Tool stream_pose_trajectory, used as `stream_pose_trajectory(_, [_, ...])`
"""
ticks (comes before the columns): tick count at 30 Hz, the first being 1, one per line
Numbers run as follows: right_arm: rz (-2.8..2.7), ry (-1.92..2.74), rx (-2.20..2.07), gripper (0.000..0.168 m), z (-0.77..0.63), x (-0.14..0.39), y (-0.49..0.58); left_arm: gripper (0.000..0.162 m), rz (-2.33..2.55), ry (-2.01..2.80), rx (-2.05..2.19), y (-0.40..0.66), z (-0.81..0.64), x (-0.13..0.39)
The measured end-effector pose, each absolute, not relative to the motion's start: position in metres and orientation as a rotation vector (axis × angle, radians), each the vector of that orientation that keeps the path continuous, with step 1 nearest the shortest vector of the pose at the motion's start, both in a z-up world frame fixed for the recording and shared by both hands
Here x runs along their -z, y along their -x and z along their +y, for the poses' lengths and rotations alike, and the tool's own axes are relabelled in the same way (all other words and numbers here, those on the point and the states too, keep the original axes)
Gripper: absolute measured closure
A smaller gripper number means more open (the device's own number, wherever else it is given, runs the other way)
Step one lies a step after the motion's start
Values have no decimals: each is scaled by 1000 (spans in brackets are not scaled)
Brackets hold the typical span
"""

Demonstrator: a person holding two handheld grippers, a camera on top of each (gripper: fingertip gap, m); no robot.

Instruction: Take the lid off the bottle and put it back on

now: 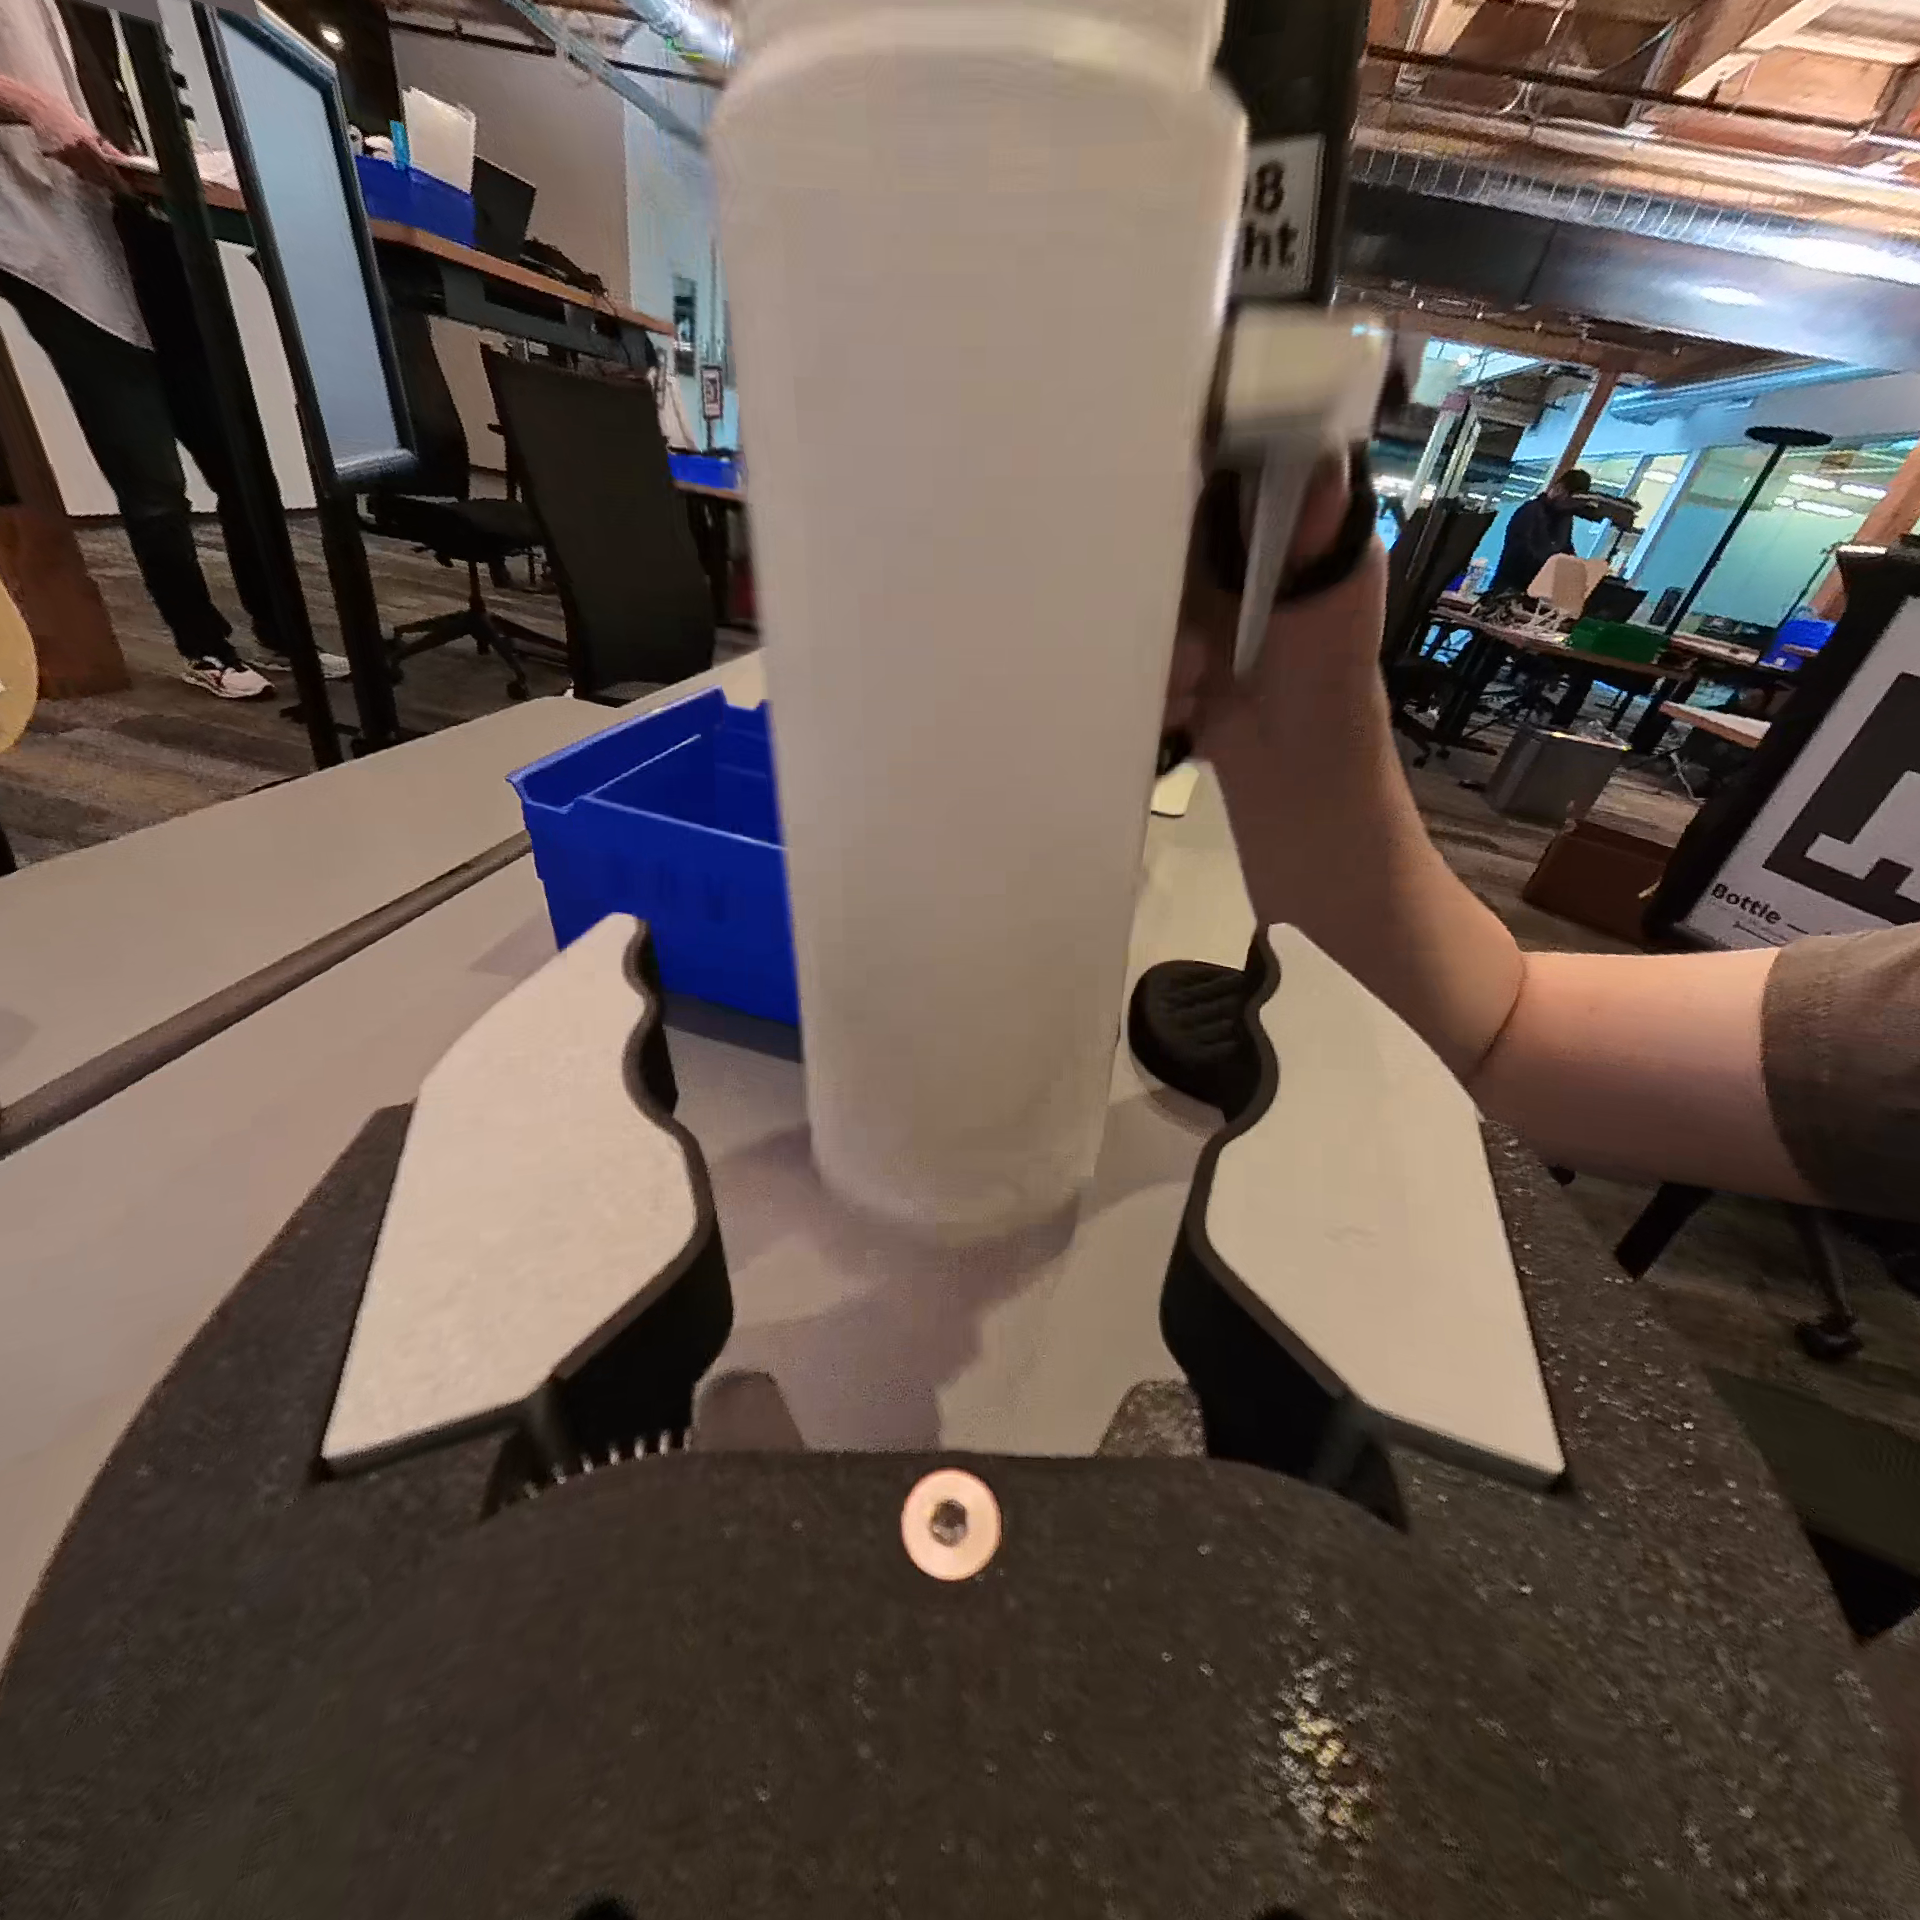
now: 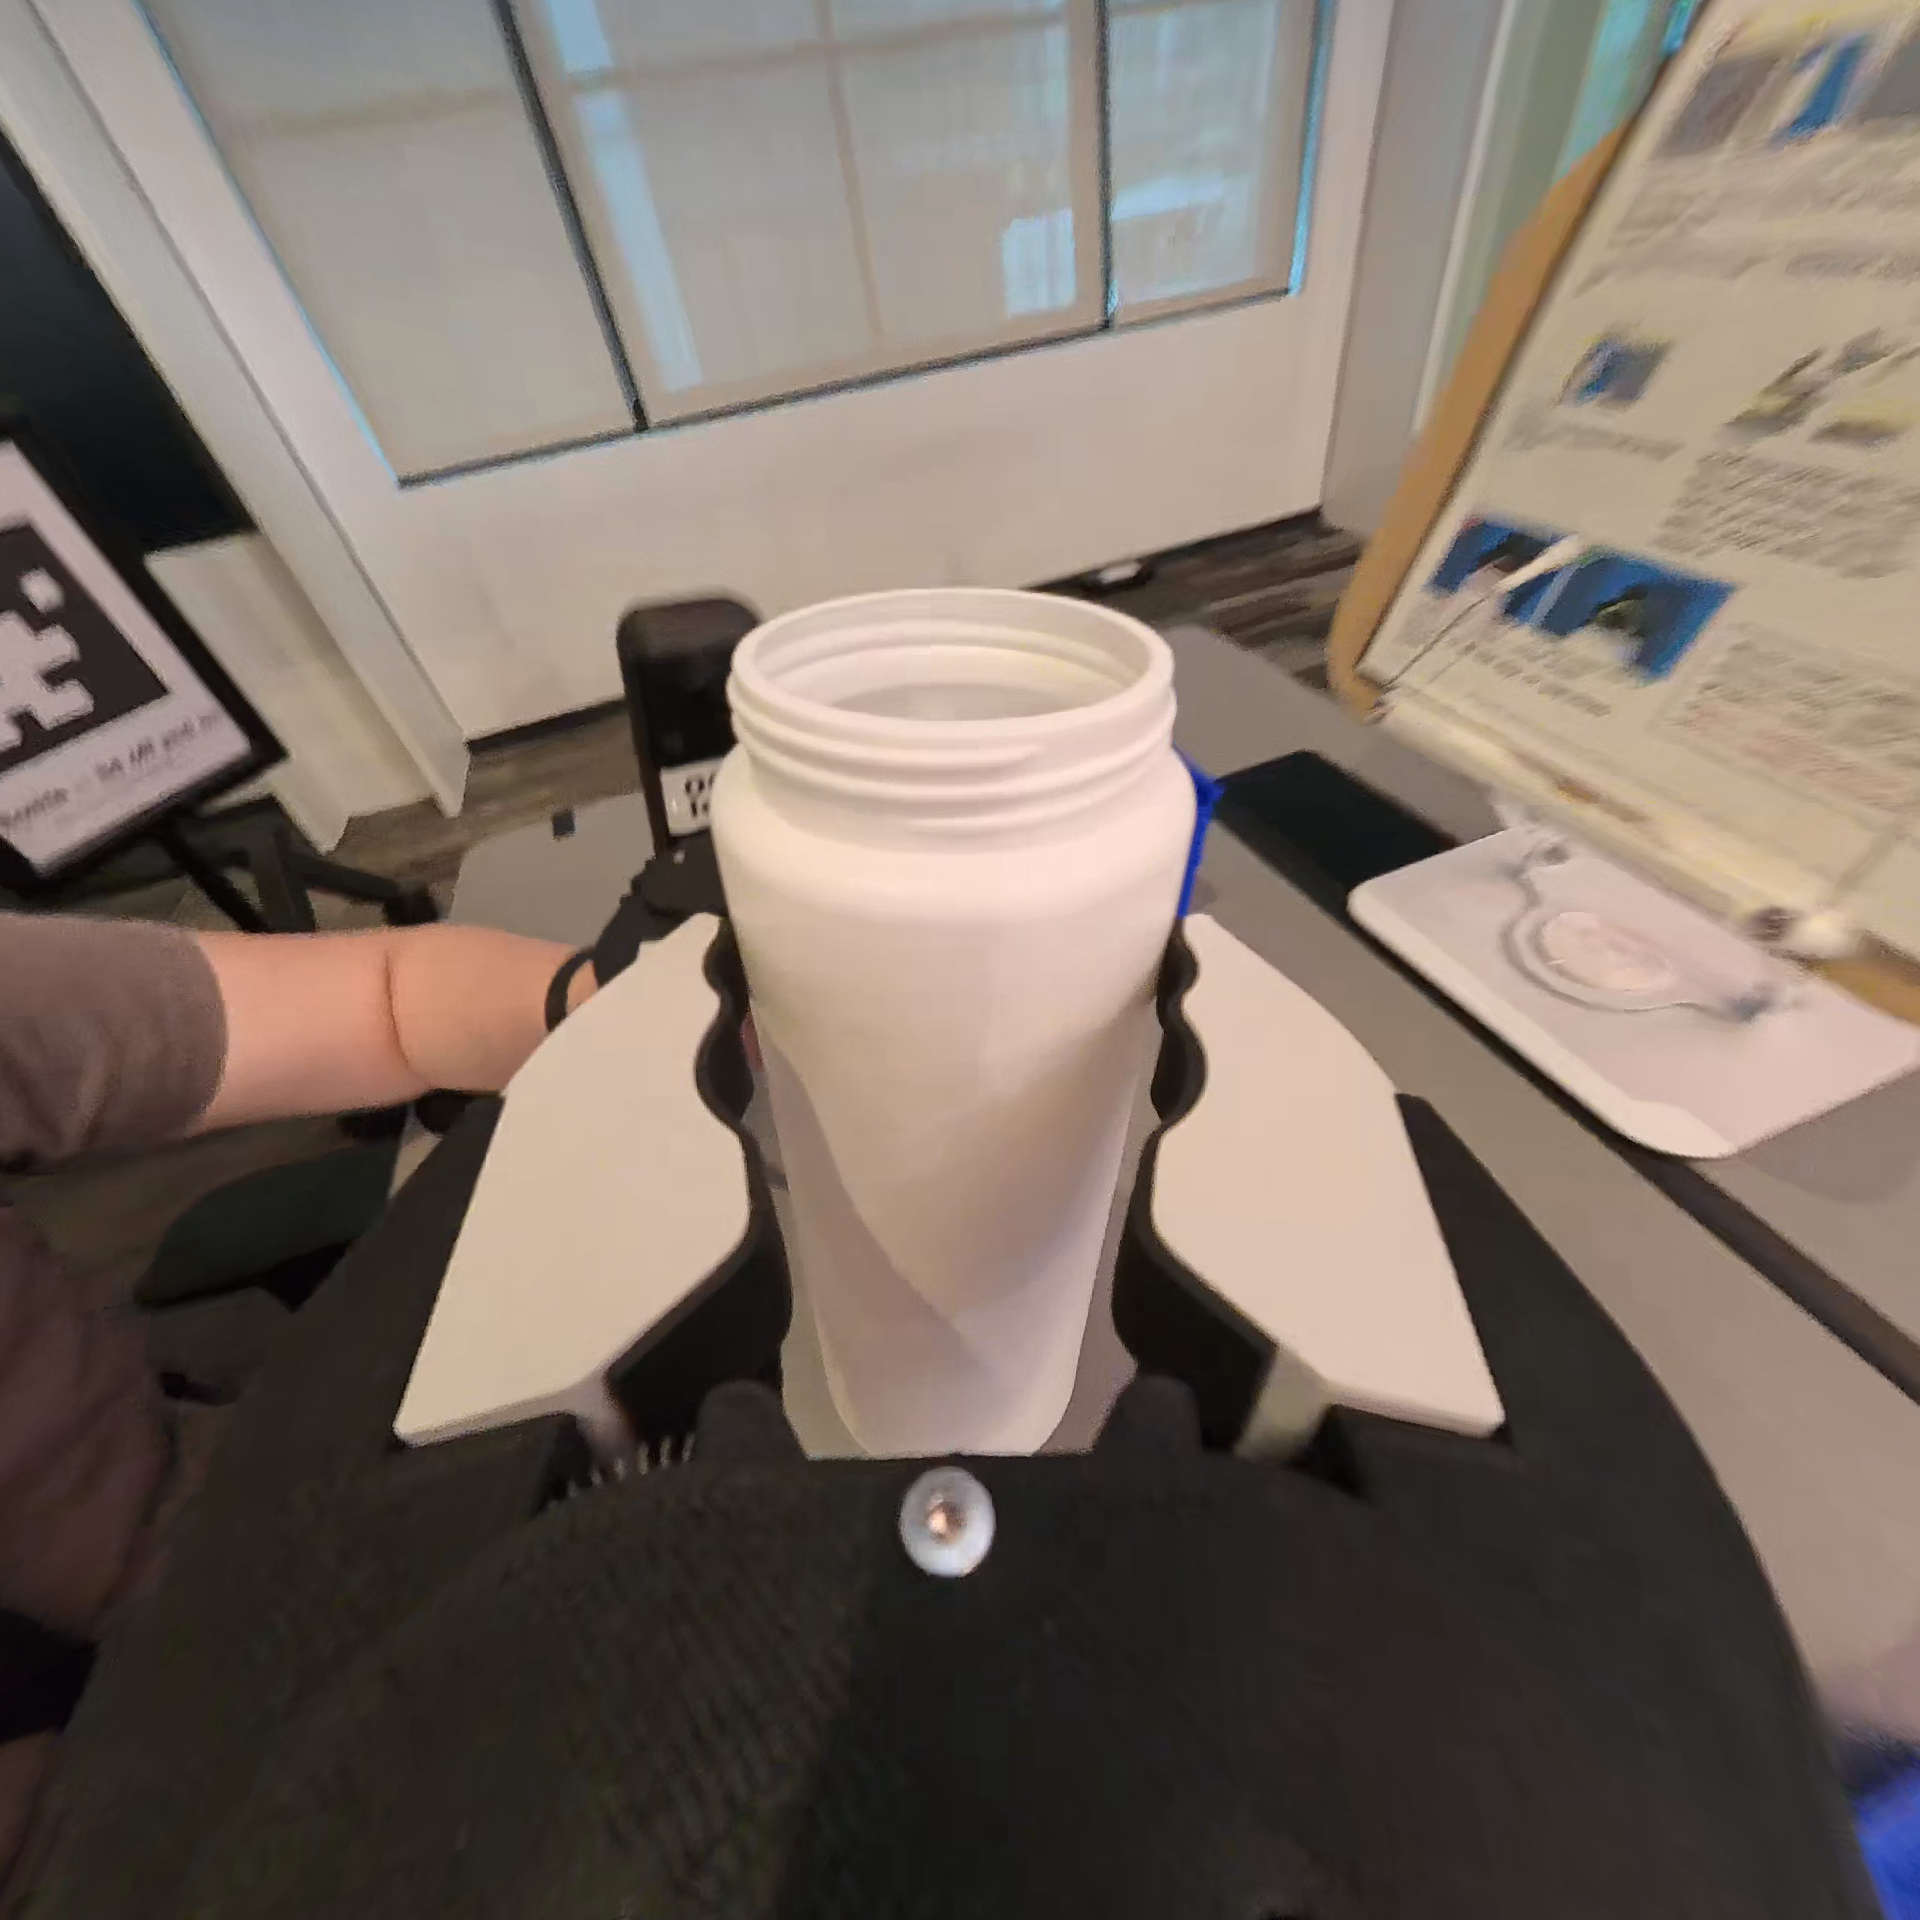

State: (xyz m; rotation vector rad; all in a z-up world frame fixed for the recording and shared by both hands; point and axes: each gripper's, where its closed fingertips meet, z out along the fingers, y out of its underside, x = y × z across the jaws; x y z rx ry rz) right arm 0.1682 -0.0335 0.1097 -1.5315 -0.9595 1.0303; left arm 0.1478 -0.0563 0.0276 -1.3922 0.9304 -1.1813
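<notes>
A white bottle (image 1: 966, 623) stands upright on the grey table (image 1: 260, 1039); its threaded mouth is open in the right wrist view (image 2: 951, 935). My left gripper (image 1: 948, 935) is open, with its fingers either side of the bottle's lower body and apart from it. My right gripper (image 2: 951, 935) is shut on the bottle's body below the shoulder; part of it shows in the left wrist view (image 1: 1288, 416), held by a hand. A black ribbed lid (image 1: 1184, 1023) lies on the table right of the bottle, partly hidden by my left gripper's right finger.
A blue bin (image 1: 665, 852) sits on the table just behind the bottle. A white stand base (image 2: 1558, 987) holding a poster board (image 2: 1662, 416) is on the table to the right. A marker sign (image 1: 1829, 790) stands off the table. Chairs, desks and people are farther off.
</notes>
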Motion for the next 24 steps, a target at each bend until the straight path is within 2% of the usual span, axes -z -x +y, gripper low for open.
stream_pose_trajectory(3, [-753,1534,-869,90,-22,-151,-247,61,948,1382,1200,-149,-62,-33])
stream_pose_trajectory(6, [-507,1706,-627,90,2,-144,-333,64,960,1390,1207,-151,-64,-33])
stream_pose_trajectory(10, [-268,2046,-514,90,42,-76,-398,65,953,1432,1210,-154,-61,-25])
stream_pose_trajectory(16, [-195,2452,-800,89,90,52,-383,69,938,1468,1180,-155,-55,-18])
stream_pose_trajectory(19, [-170,2567,-813,91,96,87,-373,75,959,1464,1203,-157,-59,-18])
stream_pose_trajectory(24, [-125,2704,-684,91,96,121,-371,73,979,1469,1192,-159,-61,-15])
